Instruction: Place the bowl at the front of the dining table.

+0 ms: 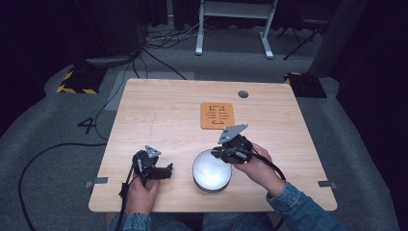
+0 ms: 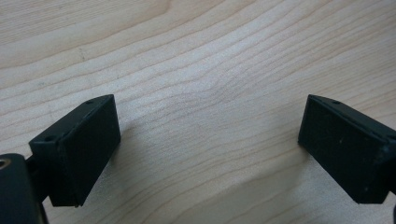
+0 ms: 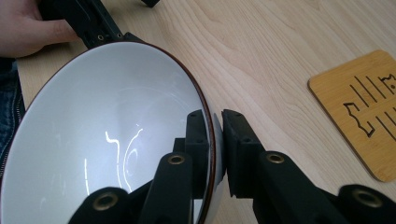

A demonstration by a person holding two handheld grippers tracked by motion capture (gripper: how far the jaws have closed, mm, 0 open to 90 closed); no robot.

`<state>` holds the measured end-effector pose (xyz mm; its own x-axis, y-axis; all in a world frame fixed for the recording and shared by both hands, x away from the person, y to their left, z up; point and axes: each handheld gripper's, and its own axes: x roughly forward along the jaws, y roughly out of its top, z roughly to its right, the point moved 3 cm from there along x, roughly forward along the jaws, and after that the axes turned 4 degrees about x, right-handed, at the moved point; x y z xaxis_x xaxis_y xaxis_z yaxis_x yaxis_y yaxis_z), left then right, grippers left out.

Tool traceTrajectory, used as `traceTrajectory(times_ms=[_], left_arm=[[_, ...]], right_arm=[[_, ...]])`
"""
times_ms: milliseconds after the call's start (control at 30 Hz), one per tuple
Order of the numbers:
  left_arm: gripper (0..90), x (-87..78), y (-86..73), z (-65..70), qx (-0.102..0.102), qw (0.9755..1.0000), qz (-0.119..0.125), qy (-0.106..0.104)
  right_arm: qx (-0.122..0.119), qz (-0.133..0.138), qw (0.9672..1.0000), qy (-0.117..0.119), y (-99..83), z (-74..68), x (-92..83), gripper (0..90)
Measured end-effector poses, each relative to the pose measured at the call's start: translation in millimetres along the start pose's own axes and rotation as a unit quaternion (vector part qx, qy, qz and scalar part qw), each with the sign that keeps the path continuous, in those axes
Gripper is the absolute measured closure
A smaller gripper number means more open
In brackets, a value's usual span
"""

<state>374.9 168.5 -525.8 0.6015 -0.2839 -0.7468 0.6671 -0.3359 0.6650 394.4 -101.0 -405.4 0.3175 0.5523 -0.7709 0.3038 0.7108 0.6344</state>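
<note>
A white bowl (image 1: 210,169) with a dark rim stands near the table's front edge, in the middle. My right gripper (image 1: 222,153) is at its right rim, shut on the bowl's wall. In the right gripper view the bowl (image 3: 112,135) takes up the left half, and my right gripper (image 3: 215,140) has one jaw inside and one outside the rim, both pressing on it. My left gripper (image 1: 166,171) rests on the table left of the bowl. In the left gripper view, my left gripper (image 2: 208,140) stands open over bare wood.
A small orange wooden coaster (image 1: 217,115) with black markings lies beyond the bowl, also seen as the coaster (image 3: 362,112) in the right gripper view. A round cable hole (image 1: 243,94) sits near the far edge of the wooden table (image 1: 159,110).
</note>
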Motion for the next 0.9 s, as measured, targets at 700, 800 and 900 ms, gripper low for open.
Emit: traceTrajectory(times_ms=[700, 800, 900], left_arm=[[5.7, 0.0, 0.0, 0.0, 0.000, 1.0000, 0.000, 0.000], [5.7, -0.1, 0.0, -0.1, 0.000, 1.0000, 0.000, 0.000], [5.7, 0.0, 0.0, 0.0, 0.000, 1.0000, 0.000, 0.000]], right_arm=[[0.019, 0.026, 0.9994, 0.016, 17.2, 15.4, -28.1, 81.4], [0.024, 0.034, 0.9990, 0.015, 24.1, 22.5, -33.6, 81.5], [0.027, 0.037, 0.9989, 0.011, 29.0, 28.3, -35.3, 81.4]])
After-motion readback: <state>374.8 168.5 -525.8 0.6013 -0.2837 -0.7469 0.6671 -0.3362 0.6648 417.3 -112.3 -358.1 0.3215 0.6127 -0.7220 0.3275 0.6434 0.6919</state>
